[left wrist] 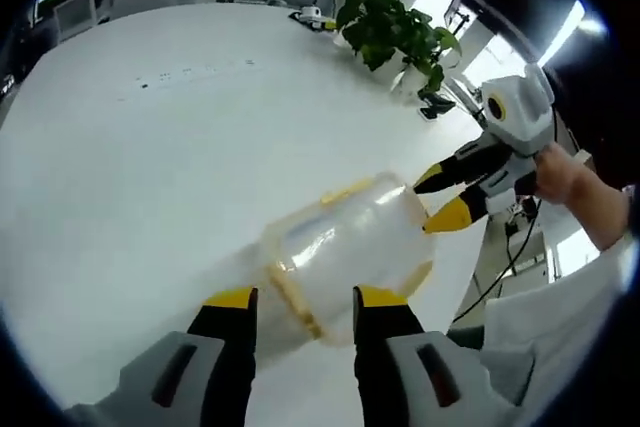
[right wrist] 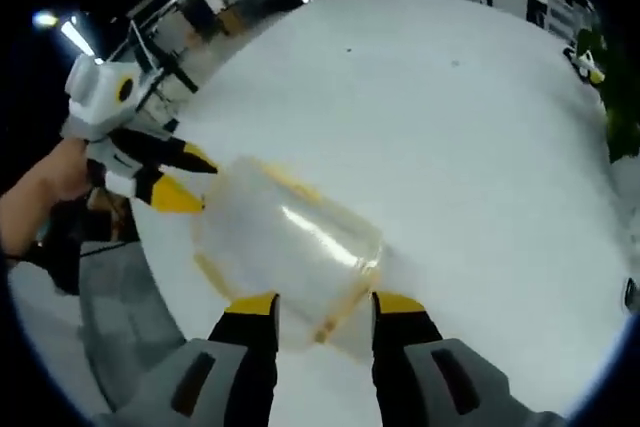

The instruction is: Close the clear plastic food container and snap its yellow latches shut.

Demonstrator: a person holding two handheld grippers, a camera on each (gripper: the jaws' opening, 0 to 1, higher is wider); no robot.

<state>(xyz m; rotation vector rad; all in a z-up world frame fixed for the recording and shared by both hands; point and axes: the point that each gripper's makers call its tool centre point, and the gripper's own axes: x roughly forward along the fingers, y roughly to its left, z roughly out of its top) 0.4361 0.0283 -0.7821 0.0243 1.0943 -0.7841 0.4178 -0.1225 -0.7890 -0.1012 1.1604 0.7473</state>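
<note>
The clear plastic container (left wrist: pixel 350 242) lies on the white table (left wrist: pixel 150 147), with yellow latches (left wrist: pixel 345 190) along its edges. My left gripper (left wrist: pixel 305 299) is open, its yellow tips flanking the container's near end. My right gripper (left wrist: pixel 440 199) comes in from the right, also open, tips at the far end. In the right gripper view the container (right wrist: pixel 285 242) lies just beyond my right gripper (right wrist: pixel 327 304), whose jaws stand wide apart. The left gripper (right wrist: pixel 192 181) sits at the container's far left end. Whether any fingertip touches the plastic is unclear.
A potted green plant (left wrist: pixel 390 27) stands at the table's far side, and its leaves (right wrist: pixel 612 97) also show in the right gripper view. A person's hand (left wrist: pixel 565 172) holds the right gripper, near the table edge. Desks and chairs stand beyond the table.
</note>
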